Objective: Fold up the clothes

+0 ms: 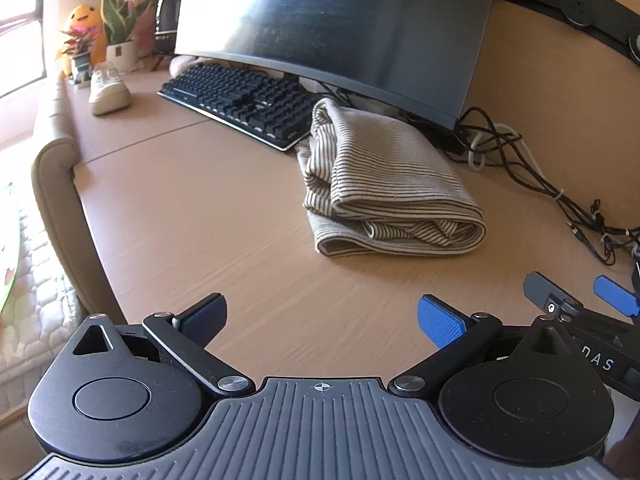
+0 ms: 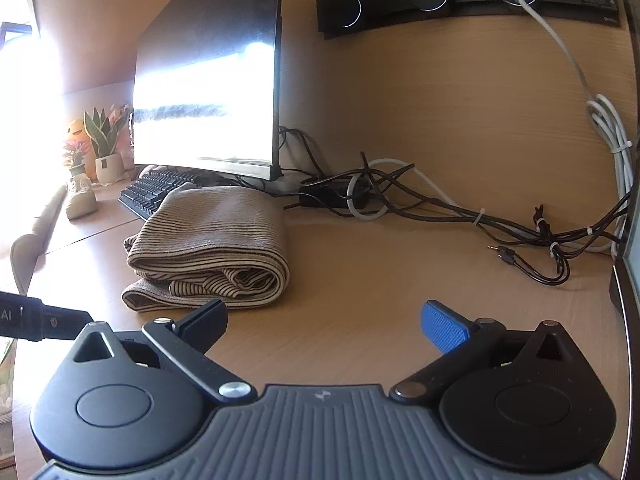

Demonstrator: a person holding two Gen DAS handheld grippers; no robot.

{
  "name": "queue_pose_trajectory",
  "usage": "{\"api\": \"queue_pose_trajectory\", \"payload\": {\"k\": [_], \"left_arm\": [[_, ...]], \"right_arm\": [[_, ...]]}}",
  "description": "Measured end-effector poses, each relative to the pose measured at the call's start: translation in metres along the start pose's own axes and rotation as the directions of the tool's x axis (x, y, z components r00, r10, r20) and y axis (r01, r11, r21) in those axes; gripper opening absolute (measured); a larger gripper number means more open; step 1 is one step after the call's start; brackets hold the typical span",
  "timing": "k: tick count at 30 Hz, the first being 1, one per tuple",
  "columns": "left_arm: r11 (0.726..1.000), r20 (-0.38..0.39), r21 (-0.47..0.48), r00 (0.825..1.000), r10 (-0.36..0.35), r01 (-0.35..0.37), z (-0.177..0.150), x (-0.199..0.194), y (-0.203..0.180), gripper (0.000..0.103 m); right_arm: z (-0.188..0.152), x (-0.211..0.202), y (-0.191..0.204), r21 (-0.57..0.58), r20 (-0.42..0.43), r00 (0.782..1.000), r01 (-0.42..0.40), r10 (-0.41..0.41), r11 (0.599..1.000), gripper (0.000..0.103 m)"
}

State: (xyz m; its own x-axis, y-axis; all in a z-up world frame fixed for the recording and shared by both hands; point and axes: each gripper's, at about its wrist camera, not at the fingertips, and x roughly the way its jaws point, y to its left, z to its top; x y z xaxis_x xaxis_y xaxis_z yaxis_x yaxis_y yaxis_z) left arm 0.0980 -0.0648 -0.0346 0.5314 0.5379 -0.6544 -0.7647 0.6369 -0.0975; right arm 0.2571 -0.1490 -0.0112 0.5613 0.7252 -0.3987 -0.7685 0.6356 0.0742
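A beige striped garment (image 1: 384,184) lies folded into a thick bundle on the wooden desk (image 1: 192,208), just in front of the monitor. It also shows in the right wrist view (image 2: 212,244). My left gripper (image 1: 322,320) is open and empty, held above the desk well short of the garment. My right gripper (image 2: 324,322) is open and empty, near the garment's front right corner but apart from it. The right gripper's fingers (image 1: 616,298) show at the right edge of the left wrist view.
A curved monitor (image 1: 340,20) and a black keyboard (image 1: 240,100) stand behind the garment. Tangled cables (image 2: 440,208) lie at the back right. A white shoe (image 1: 108,88), potted plants (image 1: 116,36) and a yellow toy sit far left. A padded chair edge (image 1: 56,184) borders the desk.
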Motion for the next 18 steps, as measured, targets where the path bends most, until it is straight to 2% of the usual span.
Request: {"api": "queue_pose_trajectory", "payload": {"k": [18], "left_arm": [[1.000,0.003,-0.015,1.000,0.007,-0.007,-0.0030,-0.0073,0.0061,0.103]], "right_arm": [[-0.0001,0.0044,0.0046,-0.030,-0.016,1.000,-0.016,0.016,0.999,0.103]]}}
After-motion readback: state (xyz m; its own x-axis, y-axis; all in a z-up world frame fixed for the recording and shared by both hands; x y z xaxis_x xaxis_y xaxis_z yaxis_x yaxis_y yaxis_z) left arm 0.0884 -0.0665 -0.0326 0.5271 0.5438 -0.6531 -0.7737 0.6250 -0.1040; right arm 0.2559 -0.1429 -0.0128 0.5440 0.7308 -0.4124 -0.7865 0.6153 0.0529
